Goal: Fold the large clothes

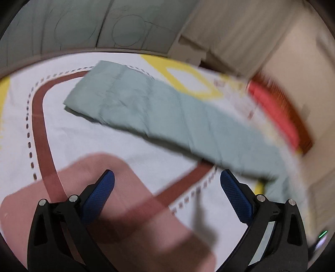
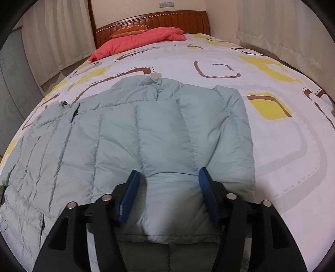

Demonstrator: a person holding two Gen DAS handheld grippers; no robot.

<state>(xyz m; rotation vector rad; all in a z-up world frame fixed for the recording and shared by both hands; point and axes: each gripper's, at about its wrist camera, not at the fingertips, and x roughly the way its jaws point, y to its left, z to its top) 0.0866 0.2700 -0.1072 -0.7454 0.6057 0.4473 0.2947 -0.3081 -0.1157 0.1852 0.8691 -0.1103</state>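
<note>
A pale green puffer jacket (image 2: pixel 136 129) lies spread flat on the bed, collar toward the headboard. In the right wrist view its near edge bulges up between the blue pads (image 2: pixel 206 184), and my right gripper (image 2: pixel 170 177) is shut on that puffy fold, with creases running to both pads. In the blurred left wrist view a long pale green sleeve (image 1: pixel 146 108) stretches across the sheet. My left gripper (image 1: pixel 166 173) hangs just short of the sleeve, open wide, with only the sheet between its fingers.
The bed sheet (image 2: pixel 282 157) is white with yellow and brown squares. A red quilt (image 2: pixel 140 40) and an orange pillow lie by the wooden headboard (image 2: pixel 167 19). Curtains (image 2: pixel 272 25) hang on both sides. A grey-green cabinet (image 1: pixel 62 27) stands past the bed's edge.
</note>
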